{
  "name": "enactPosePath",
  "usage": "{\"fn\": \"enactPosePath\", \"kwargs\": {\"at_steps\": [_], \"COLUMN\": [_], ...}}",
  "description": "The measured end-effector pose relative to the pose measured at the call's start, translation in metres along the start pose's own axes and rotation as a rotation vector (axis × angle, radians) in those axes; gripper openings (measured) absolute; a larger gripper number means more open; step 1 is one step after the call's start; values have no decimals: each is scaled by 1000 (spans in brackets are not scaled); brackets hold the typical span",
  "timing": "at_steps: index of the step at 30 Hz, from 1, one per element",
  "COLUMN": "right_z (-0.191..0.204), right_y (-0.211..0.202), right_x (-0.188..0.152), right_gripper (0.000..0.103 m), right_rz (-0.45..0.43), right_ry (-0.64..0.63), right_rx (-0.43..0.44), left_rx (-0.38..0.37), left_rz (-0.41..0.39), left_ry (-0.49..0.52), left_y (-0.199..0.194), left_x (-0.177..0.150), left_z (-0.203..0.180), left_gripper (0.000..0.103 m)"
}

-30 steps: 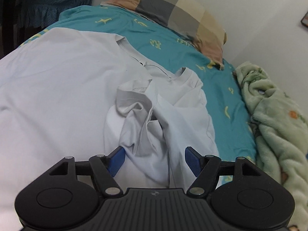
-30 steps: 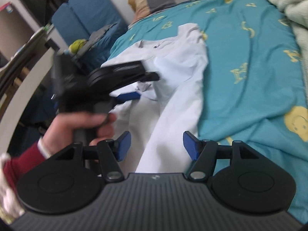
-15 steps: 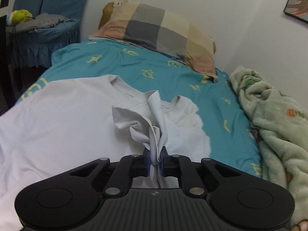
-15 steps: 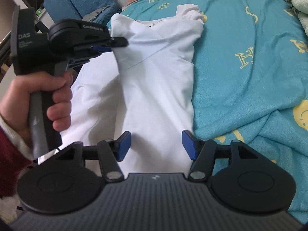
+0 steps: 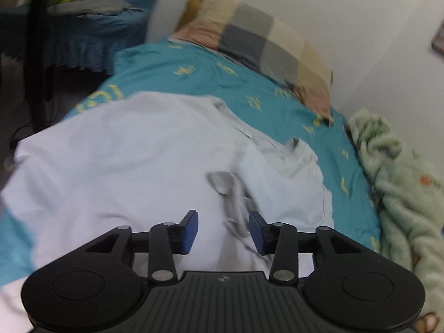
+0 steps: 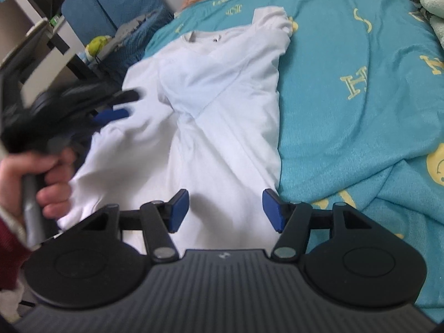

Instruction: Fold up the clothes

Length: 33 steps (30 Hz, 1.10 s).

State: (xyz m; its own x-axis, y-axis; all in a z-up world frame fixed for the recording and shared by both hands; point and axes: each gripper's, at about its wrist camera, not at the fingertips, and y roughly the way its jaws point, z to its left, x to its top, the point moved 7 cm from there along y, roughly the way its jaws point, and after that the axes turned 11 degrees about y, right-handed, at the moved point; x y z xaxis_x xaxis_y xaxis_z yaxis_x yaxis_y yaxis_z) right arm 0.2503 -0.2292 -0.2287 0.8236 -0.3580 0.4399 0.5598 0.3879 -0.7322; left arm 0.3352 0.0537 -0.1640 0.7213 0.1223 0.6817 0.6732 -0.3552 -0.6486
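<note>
At the bottom of the left wrist view, the left gripper (image 5: pixel 223 230) hangs with its blue pads spread apart, grasping nothing; a blurred grey fold of cloth lies in the gap between them without being pinched. Beyond it, the white T-shirt (image 5: pixel 133 172) spreads across the middle of the frame on the teal bedsheet (image 5: pixel 222 83), its collar toward the upper centre and one sleeve folded inward at centre right. Further up sits a checked pillow (image 5: pixel 263 41) against the wall, and a pale green blanket (image 5: pixel 402 188) runs down the right edge.

In the right wrist view, the right gripper (image 6: pixel 224 211) at the bottom centre is likewise released, its fingers wide, hovering over the lower part of the T-shirt (image 6: pixel 222 138), near the shirt's right-hand edge. At middle left the person's left hand (image 6: pixel 36 177) grips the handle of the other tool, which is motion-blurred above the shirt. The teal sheet (image 6: pixel 360 111) fills the right half, and a blue chair (image 6: pixel 111 5) stands at upper left.
</note>
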Motion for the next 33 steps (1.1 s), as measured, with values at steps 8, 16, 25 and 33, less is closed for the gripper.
{"fn": "enactPosePath", "kwargs": {"at_steps": [8,16,25,33], "right_z": [6,12,18,16], "right_y": [10,23,38,29], "right_x": [5,9,13,21], "right_gripper": [62,62,63,63], "right_rz": [-25,-40,-50,-71], "right_ry": [2,5,-4,41], "right_rx": [-2,-14,-28,-32], "left_rx": [83,13,8,157], "left_rz": [-77,-43,-102,-243], "left_ry": [-444,-583,-560,-242], "left_y": [-45,-16,-3,-47], "left_x": [-5,-22,-22,24], "left_z": [169,215,223,184], "left_gripper": [68,64,6,5]}}
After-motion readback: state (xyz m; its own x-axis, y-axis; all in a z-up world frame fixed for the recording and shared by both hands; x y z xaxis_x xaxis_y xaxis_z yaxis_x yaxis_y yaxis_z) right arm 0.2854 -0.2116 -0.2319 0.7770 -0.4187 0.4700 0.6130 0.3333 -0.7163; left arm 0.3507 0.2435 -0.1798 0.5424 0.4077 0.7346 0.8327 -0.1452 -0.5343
